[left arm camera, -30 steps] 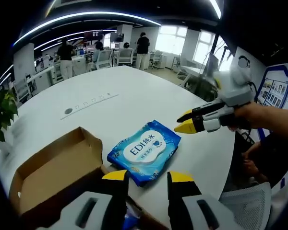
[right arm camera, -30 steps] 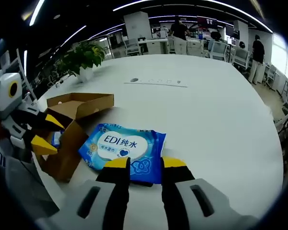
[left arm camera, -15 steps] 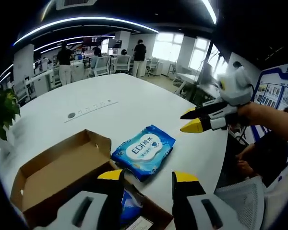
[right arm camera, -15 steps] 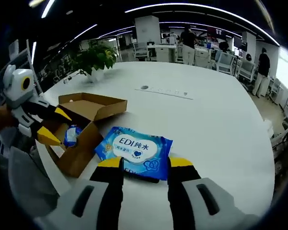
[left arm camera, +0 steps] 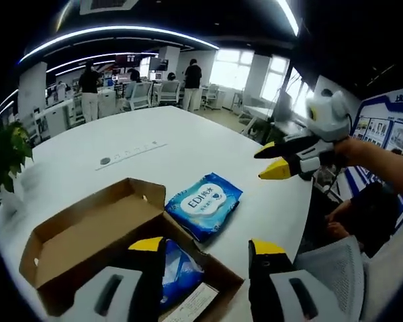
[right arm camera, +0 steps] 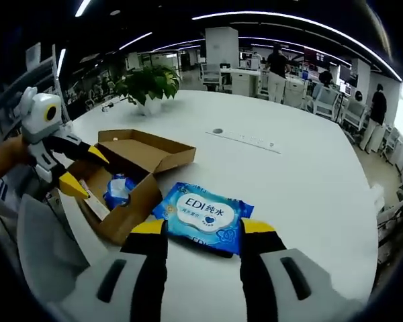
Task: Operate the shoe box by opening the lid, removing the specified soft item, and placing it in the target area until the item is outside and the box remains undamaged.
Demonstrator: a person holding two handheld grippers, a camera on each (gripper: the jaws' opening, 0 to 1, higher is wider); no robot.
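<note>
A blue wet-wipe pack (left arm camera: 203, 204) (right arm camera: 204, 215) lies flat on the white table (left arm camera: 188, 144), just outside the brown cardboard box (left arm camera: 87, 245) (right arm camera: 131, 171). The box stands with its lid folded back; a second blue packet (left arm camera: 176, 270) (right arm camera: 119, 191) and a slip of paper rest inside. My left gripper (left arm camera: 207, 247) (right arm camera: 82, 170) hovers open above the box's near corner, nothing between its jaws. My right gripper (right arm camera: 203, 227) (left arm camera: 272, 161) is open too, held above the table short of the wipe pack, empty.
A potted plant (right arm camera: 148, 84) stands at the table's far side, and a flush power strip (left arm camera: 131, 153) runs along the middle. An office chair (left arm camera: 336, 268) sits by the table edge. People stand at desks (left arm camera: 141, 84) in the background.
Both grippers have pulled back and up from the wipe pack, which stays flat on the table. More of the box's inside now shows in both views.
</note>
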